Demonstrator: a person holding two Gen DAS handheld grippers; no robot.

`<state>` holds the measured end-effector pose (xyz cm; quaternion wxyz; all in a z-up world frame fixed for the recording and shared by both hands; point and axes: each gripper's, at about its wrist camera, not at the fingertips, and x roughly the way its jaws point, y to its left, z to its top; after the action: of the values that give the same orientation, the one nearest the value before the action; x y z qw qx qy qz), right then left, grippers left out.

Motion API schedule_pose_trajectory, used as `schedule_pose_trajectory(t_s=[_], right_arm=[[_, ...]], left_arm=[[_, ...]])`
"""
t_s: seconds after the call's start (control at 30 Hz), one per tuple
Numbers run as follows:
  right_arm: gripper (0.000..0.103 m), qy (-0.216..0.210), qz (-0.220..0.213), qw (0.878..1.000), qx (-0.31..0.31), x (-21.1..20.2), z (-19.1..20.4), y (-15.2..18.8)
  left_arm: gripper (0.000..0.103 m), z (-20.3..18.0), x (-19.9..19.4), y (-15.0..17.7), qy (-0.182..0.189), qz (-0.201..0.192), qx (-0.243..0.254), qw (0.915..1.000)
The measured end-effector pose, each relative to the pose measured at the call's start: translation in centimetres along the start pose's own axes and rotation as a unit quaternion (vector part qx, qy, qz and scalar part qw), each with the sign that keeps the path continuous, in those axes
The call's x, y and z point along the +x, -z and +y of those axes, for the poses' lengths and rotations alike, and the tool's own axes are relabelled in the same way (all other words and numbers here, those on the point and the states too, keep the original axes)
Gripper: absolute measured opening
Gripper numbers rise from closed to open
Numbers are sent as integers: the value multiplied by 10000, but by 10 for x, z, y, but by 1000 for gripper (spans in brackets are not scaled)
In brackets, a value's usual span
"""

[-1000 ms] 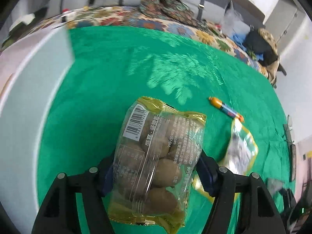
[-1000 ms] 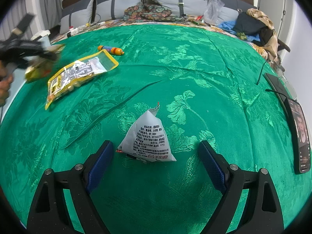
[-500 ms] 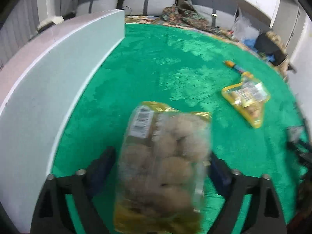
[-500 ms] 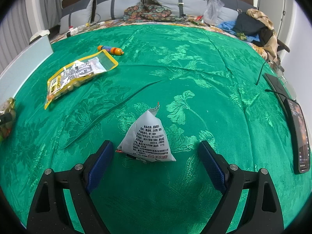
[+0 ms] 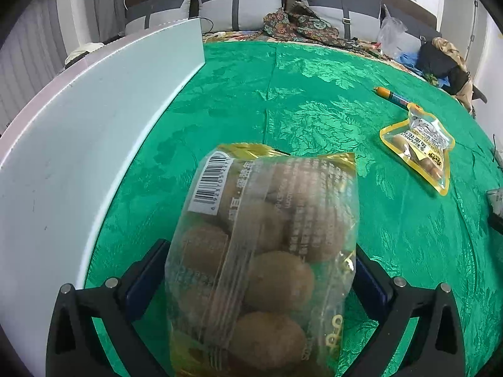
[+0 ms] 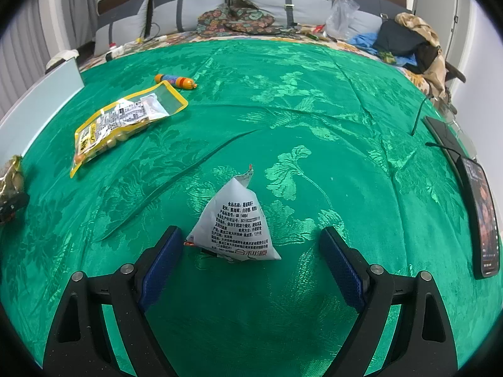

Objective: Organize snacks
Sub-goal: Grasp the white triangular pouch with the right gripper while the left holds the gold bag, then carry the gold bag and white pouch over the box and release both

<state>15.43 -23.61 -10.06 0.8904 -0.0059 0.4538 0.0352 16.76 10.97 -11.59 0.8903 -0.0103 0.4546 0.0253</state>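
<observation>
**Egg bag between spread left jaws, triangular pouch between spread right jaws**

In the left wrist view, a smooth white panel (image 5: 88,144) curves along the left edge of the frame, standing on the glossy green damask cloth (image 5: 314,100) with its woven leaf pattern. At bottom centre the left gripper (image 5: 257,279) has its jaws spread wide; they have just been opening, and the clear crinkly bag of brown eggs (image 5: 264,251), gold-trimmed with a barcode at its upper left, sits between them. Whether the blue pads still touch the film cannot be told, since the bag hides their inner faces. The bag blocks most of the cloth ahead. At the right, a flat yellow-edged pouch (image 5: 418,147) lies on the cloth, with an orange-capped sausage stick (image 5: 393,95) just beyond its upper corner.

In the right wrist view, the same panel shows only as a sliver at the left edge, and the egg bag as a scrap of gold at far left. The yellow-edged pouch sits upper left. At bottom centre the right gripper (image 6: 251,254) stands open, its ribbed blue pads apart from the white pyramid-shaped packet (image 6: 235,226) resting between them, printed text facing the camera. Only this view shows a dark phone (image 6: 481,216) lying flat at the right edge
</observation>
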Motion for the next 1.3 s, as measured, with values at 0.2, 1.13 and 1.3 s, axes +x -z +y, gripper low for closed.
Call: schedule_pose_trajectory(t_s=[0.2, 1.13, 1.3], right_arm=[[91, -2, -1, 10000, 0, 0, 0, 0], [53, -116, 271, 9996, -10, 0, 17, -25], [36, -171, 437, 9980, 413, -2, 10, -22]], left_arm=[[103, 0, -1, 0, 7, -6, 7, 10000], [103, -1, -1, 0, 10, -9, -3, 10000], [103, 0, -1, 0, 14, -9, -3, 10000]])
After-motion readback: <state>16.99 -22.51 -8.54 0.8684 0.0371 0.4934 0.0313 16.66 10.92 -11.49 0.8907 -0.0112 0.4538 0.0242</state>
